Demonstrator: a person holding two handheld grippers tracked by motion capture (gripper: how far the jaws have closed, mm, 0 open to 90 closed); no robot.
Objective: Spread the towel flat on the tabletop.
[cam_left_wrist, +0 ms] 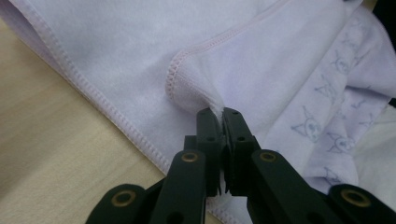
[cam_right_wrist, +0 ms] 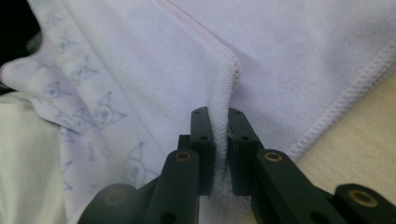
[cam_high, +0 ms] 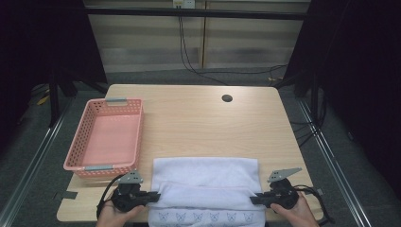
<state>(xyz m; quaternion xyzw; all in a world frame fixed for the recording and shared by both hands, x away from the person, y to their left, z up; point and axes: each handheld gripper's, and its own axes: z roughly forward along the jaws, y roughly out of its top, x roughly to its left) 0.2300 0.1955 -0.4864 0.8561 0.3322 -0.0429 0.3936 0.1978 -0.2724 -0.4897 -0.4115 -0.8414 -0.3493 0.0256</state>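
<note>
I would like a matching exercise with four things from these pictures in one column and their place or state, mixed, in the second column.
Things:
1. basket
2. towel
3. left gripper
4. round hole

Place or state:
A. shut on a towel corner
B. pink, at the table's left side
C. in the tabletop, far side
D. pale, folded over, at the near edge

Pairs: 1-B, 2-D, 3-A, 4-C

The towel [cam_high: 208,177] was pale lilac with a band of small printed cat faces, the perforated basket [cam_high: 106,137] salmon pink, the table [cam_high: 198,118] light wood.
</note>
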